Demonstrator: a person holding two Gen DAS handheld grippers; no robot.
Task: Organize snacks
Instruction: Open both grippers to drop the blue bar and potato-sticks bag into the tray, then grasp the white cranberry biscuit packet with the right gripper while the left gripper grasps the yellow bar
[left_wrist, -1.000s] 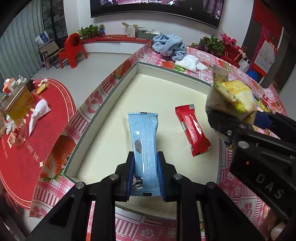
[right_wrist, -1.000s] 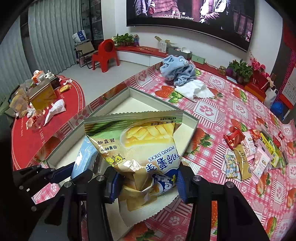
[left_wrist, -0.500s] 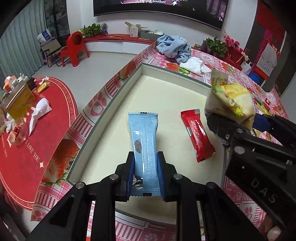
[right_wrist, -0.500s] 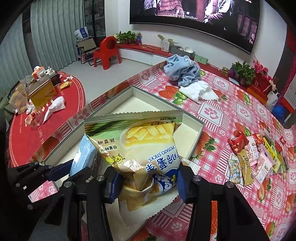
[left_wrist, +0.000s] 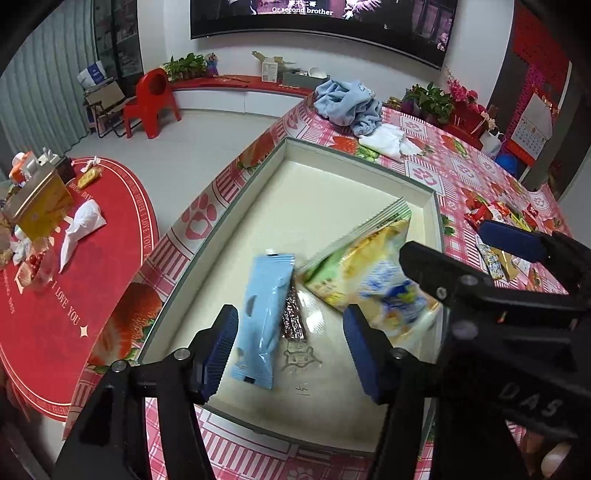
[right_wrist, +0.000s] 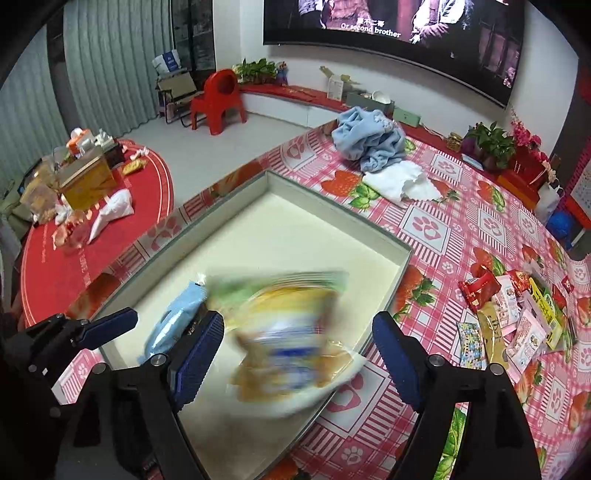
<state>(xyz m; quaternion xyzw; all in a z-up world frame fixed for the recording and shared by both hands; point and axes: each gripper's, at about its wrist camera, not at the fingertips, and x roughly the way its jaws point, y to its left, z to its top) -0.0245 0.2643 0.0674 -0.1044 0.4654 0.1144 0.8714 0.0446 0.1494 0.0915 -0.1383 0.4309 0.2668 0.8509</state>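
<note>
While both jaws gape, two packets (left_wrist: 264, 317) occupy one tray (left_wrist: 354, 162).

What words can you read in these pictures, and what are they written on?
"Or second brother": subtitle on the big screen on the wall.
"I LOVE YOU": on the red round mat on the floor.
"DAS": on the right gripper body, seen from the left wrist view.
The potato stick bag is motion-blurred, so its print is unreadable.
The blue packet and the snack pile carry print too small to read.
</note>
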